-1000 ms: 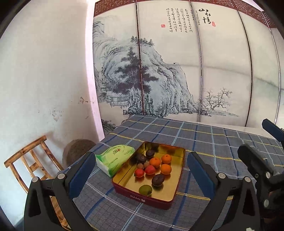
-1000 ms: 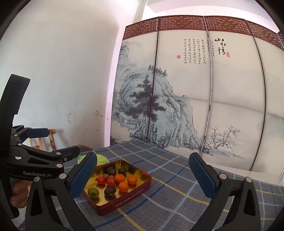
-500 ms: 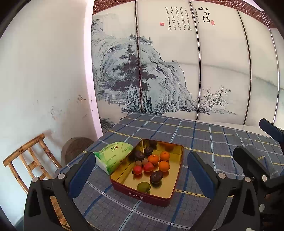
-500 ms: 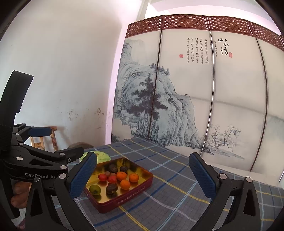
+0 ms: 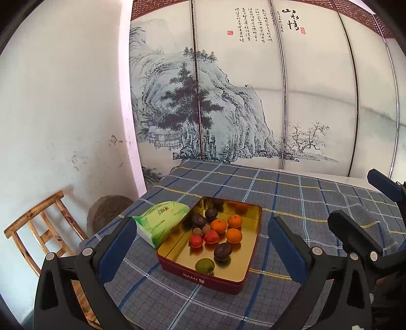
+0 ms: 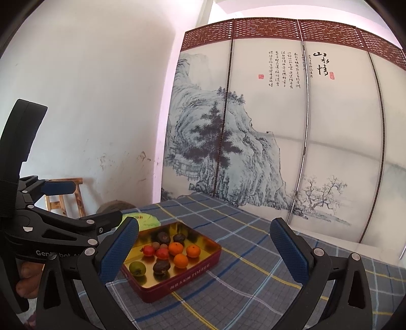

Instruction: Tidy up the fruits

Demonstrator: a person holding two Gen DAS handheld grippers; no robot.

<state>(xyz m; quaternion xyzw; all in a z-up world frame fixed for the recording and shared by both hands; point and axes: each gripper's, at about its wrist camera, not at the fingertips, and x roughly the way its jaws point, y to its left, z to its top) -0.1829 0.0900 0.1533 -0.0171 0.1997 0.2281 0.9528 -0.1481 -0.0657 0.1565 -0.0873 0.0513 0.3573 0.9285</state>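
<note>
I'm keeping left gripper (image 5: 200,243) and right gripper (image 6: 204,246) spread empty, eyeing light, round, roll-prone oranges (image 5: 234,235) ahead in tin (image 5: 203,275); pinching across middles.

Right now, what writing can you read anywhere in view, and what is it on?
"BAMI": near wall of the tin.
"TOFFEE", after blurred characters: side wall of the tin, right view.
"GenRobot", partly hidden: left gripper.
"山水情": large brushwork on the screen; smaller columns unreadable.
Tissue pack: print too blurred.

Mixed small fruits (image 5: 215,234) lie loose inside the gold-lined red tin (image 5: 203,275).
</note>
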